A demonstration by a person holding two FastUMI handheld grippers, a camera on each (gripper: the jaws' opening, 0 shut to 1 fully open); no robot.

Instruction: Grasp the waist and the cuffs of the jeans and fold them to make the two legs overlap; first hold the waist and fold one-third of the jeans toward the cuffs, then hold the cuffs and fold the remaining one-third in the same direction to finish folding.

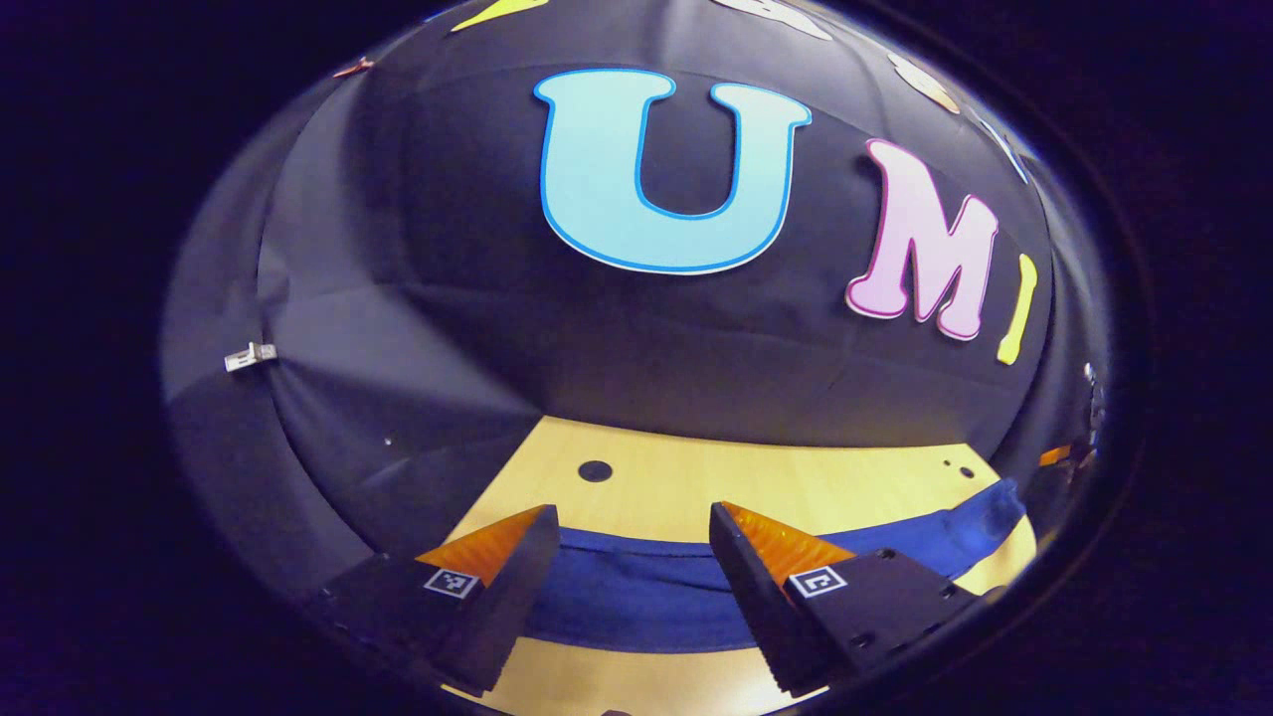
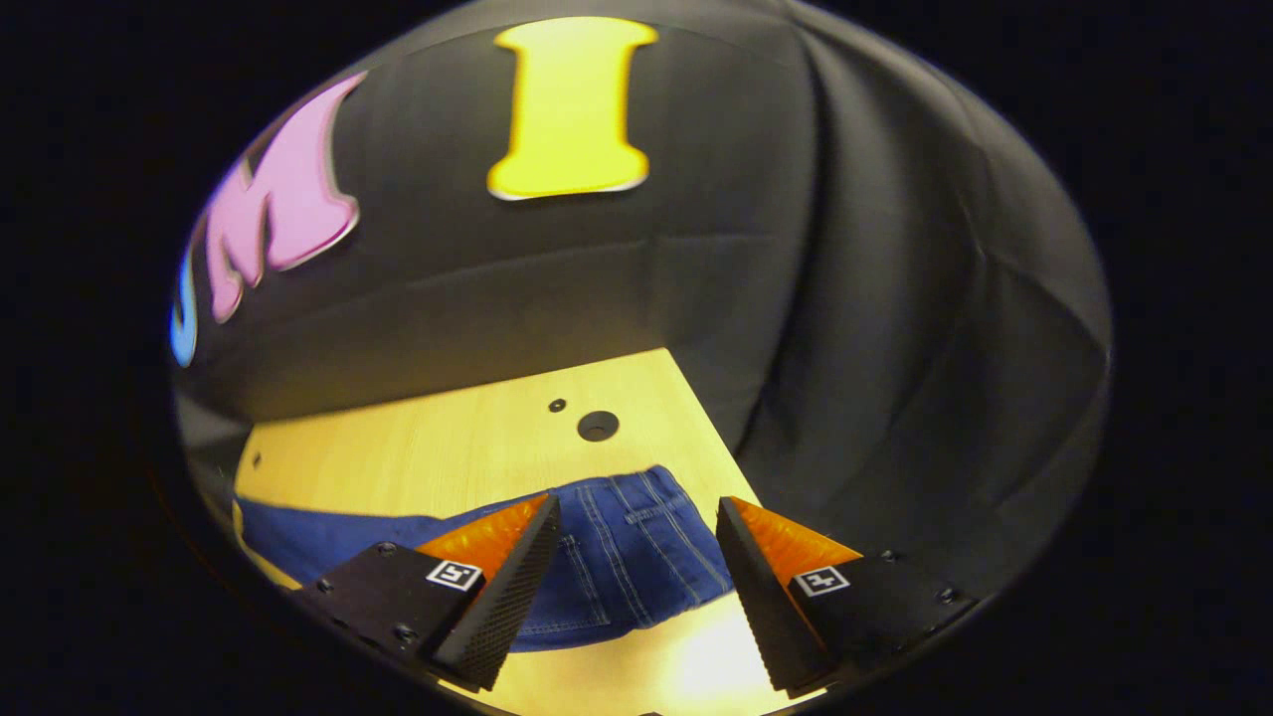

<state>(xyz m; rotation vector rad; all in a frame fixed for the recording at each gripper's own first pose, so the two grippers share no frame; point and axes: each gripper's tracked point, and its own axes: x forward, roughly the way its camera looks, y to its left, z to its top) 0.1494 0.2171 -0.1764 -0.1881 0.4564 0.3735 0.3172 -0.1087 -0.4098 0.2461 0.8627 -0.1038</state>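
Note:
The blue jeans (image 1: pixel 636 592) lie flat across the light wooden table (image 1: pixel 696 477) in the left gripper view, stretching off to the right. My left gripper (image 1: pixel 634 527) hovers above the leg fabric, open, with nothing between its fingers. In the right gripper view the jeans' waist end (image 2: pixel 627 557), with a stitched back pocket, lies under my right gripper (image 2: pixel 636 517), which is open too and holds nothing. The jeans' legs run off to the left (image 2: pixel 328 542) in that view.
The table has small round holes (image 1: pixel 595 470) (image 2: pixel 598 426) near its far edge. The booth's black cloth wall (image 1: pixel 448 298) rises right behind the table and wraps around its sides (image 2: pixel 895 398). Bare wood (image 2: pixel 448 447) lies beyond the jeans.

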